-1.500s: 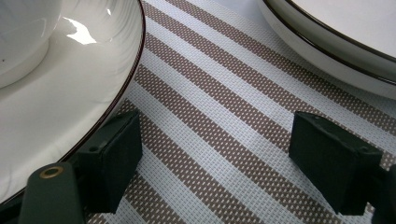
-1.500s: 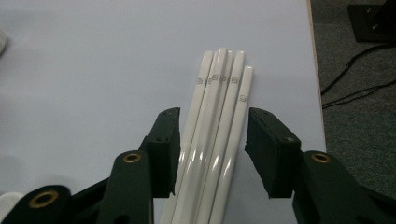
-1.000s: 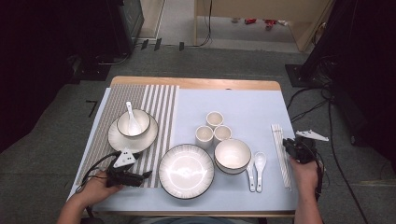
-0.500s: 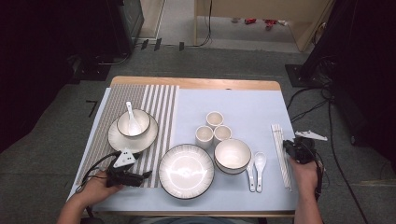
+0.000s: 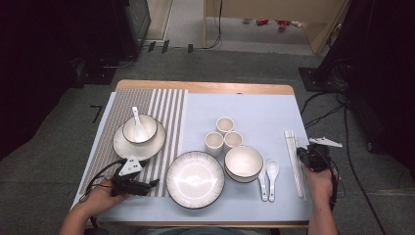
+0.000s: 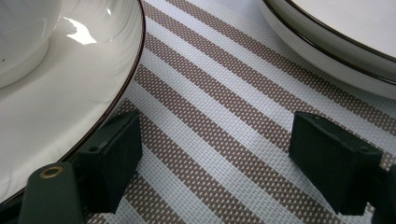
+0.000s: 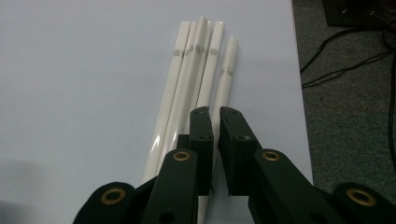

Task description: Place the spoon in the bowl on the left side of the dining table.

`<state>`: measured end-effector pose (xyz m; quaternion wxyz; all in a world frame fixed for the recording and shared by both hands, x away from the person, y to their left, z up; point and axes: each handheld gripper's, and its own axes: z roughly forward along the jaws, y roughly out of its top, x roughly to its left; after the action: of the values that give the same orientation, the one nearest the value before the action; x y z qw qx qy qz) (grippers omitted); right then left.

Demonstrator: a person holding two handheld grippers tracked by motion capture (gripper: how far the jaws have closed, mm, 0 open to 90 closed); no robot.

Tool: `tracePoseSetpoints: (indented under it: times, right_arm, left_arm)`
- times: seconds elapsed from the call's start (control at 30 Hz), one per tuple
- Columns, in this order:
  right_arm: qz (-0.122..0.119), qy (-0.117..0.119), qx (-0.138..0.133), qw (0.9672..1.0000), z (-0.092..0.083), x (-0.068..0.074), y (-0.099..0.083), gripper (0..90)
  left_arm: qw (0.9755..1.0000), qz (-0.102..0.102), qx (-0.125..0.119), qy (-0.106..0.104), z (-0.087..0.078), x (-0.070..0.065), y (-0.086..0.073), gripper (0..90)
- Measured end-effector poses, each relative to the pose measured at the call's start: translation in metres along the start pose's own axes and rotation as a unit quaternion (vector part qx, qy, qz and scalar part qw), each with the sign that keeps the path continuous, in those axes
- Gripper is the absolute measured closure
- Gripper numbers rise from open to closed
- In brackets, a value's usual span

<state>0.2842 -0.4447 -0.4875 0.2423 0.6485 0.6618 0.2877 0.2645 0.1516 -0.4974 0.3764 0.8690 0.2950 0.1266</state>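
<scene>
My left gripper (image 5: 147, 186) rests low, jaws wide apart; my right gripper (image 7: 215, 122) has just been closing, jaws nearly together.

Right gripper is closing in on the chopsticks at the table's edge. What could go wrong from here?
1. The right gripper has just been closing; its jaws sit nearly shut over one white chopstick among the bundle of chopsticks. It may pinch just one, or nudge the others.
2. The chopsticks lie close to the table's right edge, so a loose one might roll off.
3. The open left gripper rests between two plates; one jaw is at the rim of the plate with the bowl, so moving it might knock that.
</scene>
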Motion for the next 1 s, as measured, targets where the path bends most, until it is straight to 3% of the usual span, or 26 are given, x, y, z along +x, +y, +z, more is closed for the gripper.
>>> tracePoseSetpoints:
  times: [0.2, 0.27, 0.33, 0.47, 0.77, 1.0]
  right_arm:
    - [-0.006, -0.005, -0.002, 1.0000, 0.0015, -0.0008, 0.0016, 84.4]
    - [-0.008, -0.007, -0.008, 0.9999, 0.0008, -0.0015, 0.0020, 90.0]
    - [-0.009, -0.010, -0.007, 0.9999, 0.0005, -0.0024, 0.0024, 90.0]
    - [-0.002, 0.003, -0.012, 0.9999, 0.0014, -0.0036, 0.0022, 86.4]
    - [0.005, -0.002, 0.000, 1.0000, 0.0026, -0.0046, 0.0012, 81.2]
    - [-0.010, -0.012, 0.006, 0.9999, 0.0059, -0.0039, 0.0017, 83.0]
  left_arm:
    - [1.0000, 0.000, 0.000, 0.000, 0.0000, 0.0000, 0.0000, 17.6]
    - [1.0000, 0.000, 0.000, 0.000, 0.0000, 0.0000, -0.0001, 17.6]
    - [1.0000, 0.000, 0.000, 0.000, 0.0000, 0.0000, -0.0001, 17.6]
    - [1.0000, 0.000, 0.000, 0.000, 0.0000, 0.0000, 0.0000, 17.6]
    - [1.0000, 0.000, 0.000, 0.000, 0.0000, 0.0000, 0.0000, 17.6]
    - [1.0000, 0.000, 0.000, 0.000, 0.0000, 0.0000, -0.0001, 17.6]
